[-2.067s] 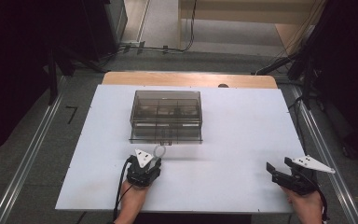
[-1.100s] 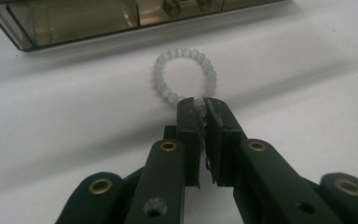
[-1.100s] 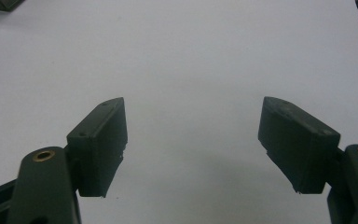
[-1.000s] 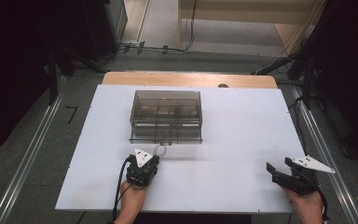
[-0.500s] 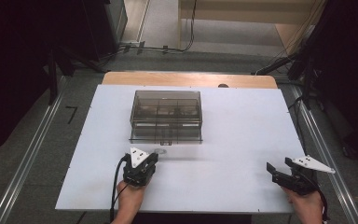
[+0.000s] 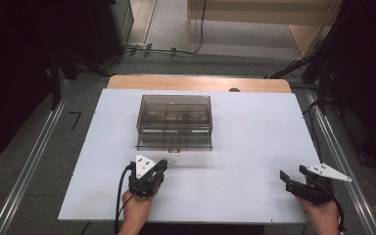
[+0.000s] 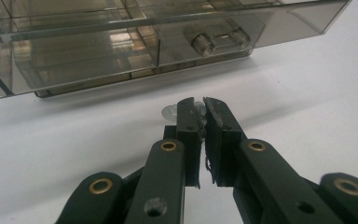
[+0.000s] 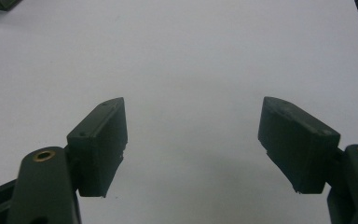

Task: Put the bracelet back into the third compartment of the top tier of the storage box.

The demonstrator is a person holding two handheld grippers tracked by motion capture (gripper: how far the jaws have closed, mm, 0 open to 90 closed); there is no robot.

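- Left claw [image 7: 202, 109]: jaws pinched nearly together on a small clear part [image 7: 170, 112]. Most of that part is hidden behind the jaw tips; a round transparent bit pokes out on one side. What it is can't be made out.
- From the high view the left claw [image 6: 160, 165] sits low over the white worktop [image 6: 254, 147], just in front of the organizer box [image 6: 175, 121]. The clear part is too small to resolve there.
- Organizer box: smoky transparent plastic, internal dividers, front latch [image 7: 216, 41] visible in the left gripper view. Its top and left side are cut off by that frame. Contents are blurred through the tinted walls, not identifiable.
- Right claw [image 8: 192, 140]: jaws wide apart, nothing between them, plain worktop below.
- High view: right claw [image 6: 293, 179] near the worktop's front right corner, well apart from the box. Hand [image 6: 322, 216] partly cut off by the bottom edge.
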